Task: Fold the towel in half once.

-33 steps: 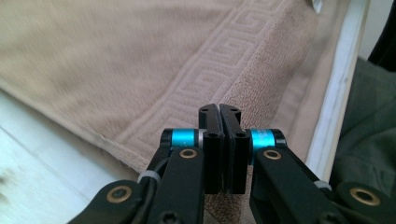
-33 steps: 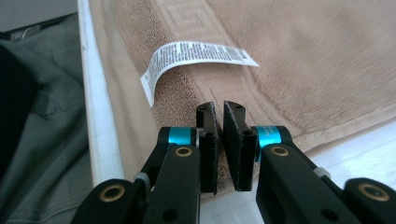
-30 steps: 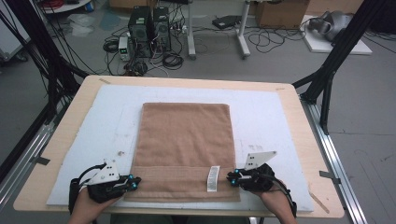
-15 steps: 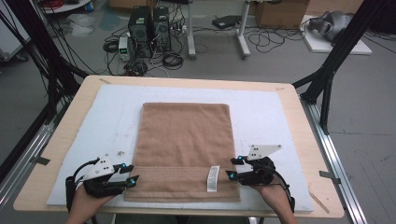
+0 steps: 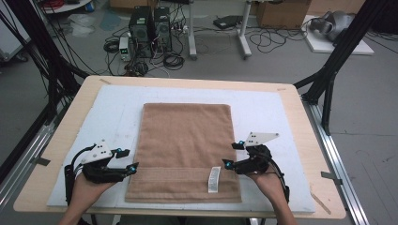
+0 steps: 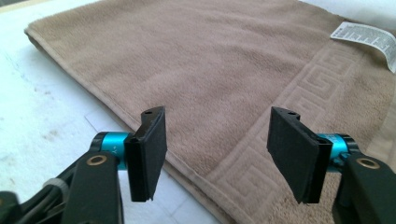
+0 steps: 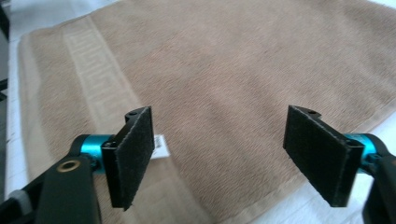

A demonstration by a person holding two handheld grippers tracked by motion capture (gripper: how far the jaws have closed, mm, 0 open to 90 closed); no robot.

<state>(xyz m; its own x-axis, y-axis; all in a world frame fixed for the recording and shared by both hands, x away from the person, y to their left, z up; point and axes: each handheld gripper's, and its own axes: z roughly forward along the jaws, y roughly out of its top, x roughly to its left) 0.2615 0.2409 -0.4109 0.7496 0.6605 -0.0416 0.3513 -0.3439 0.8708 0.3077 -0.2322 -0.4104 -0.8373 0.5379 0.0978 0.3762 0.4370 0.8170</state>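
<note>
both grippers, left (image 5: 133,167) and right (image 5: 228,163), have moved up from the towel's (image 5: 185,140) near corners to its side edges, jaws wide, nothing held; likely regrasping to fold.

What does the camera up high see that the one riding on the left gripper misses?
High view alone: the whole wooden table, the person's hands, the right gripper, and computers and cables on the floor. Left gripper view alone: the key-pattern border woven into the towel, seen close between its open jaws. Both share the brown towel, its white label and the white mat.
</note>
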